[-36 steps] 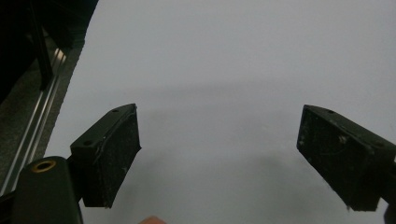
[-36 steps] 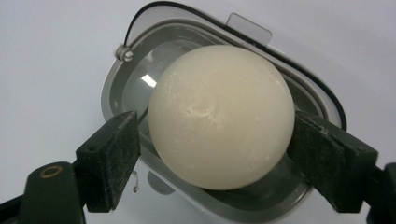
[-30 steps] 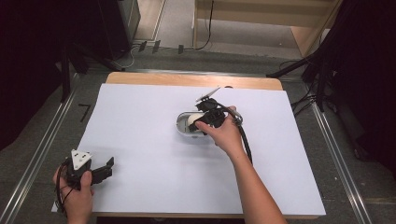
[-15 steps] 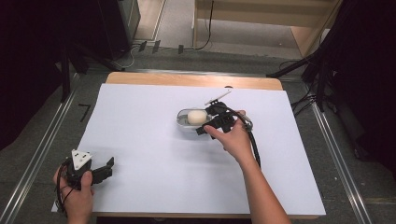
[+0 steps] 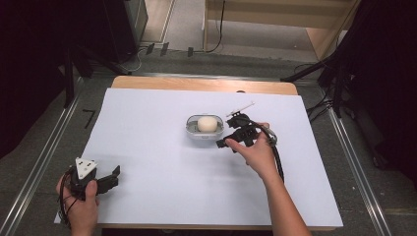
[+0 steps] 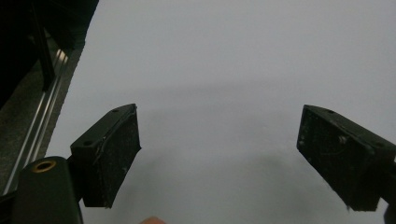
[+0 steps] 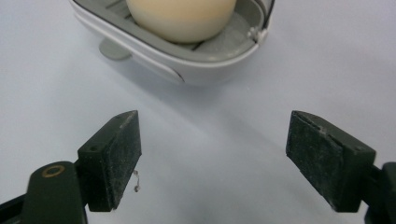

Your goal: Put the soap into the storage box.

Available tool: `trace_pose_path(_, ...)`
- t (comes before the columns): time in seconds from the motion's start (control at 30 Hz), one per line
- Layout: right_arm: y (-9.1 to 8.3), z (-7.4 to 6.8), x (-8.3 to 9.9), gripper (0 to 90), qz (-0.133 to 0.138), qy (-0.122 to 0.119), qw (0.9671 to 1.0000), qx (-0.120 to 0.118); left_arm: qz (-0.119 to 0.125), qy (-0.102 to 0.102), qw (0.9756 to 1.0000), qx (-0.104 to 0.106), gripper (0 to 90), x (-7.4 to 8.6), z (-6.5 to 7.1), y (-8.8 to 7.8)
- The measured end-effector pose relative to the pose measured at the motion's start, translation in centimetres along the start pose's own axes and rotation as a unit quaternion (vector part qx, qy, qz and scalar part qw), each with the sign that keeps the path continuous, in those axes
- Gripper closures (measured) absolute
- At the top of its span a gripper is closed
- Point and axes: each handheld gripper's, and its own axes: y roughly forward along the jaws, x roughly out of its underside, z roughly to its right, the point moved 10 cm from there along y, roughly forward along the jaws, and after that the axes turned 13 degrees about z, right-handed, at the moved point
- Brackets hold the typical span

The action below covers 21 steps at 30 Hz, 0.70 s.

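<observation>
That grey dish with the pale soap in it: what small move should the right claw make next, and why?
Probably ease further away from the dish. The right claw is open with nothing between its pads, the soap already sits in the dish, and the claw is just beside it.

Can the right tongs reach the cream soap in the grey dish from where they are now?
Probably yes. The right tongs stand open beside the grey dish, with bare white sheet between, and the soap lies uncovered on top.
</observation>
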Motion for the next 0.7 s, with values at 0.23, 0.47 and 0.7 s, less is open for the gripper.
trace_pose_path(0.23, -0.8, 1.2, 1.8, 18.9, 0.007, 0.005, 0.9999, 0.006, 0.0, 0.0, 1.0, 0.0, 14.2, 0.0, 0.0, 0.0)
trace_pose_path(0.47, -1.7, 2.7, 3.5, 19.5, 0.015, 0.012, 0.9997, 0.014, 0.002, 0.0, 1.0, -0.001, 14.2, 0.0, 0.0, 0.0)
trace_pose_path(0.7, -2.7, 4.1, 5.3, 19.7, 0.019, 0.021, 0.9994, 0.021, 0.002, 0.001, 1.0, -0.001, 14.2, 0.0, 0.0, 0.0)
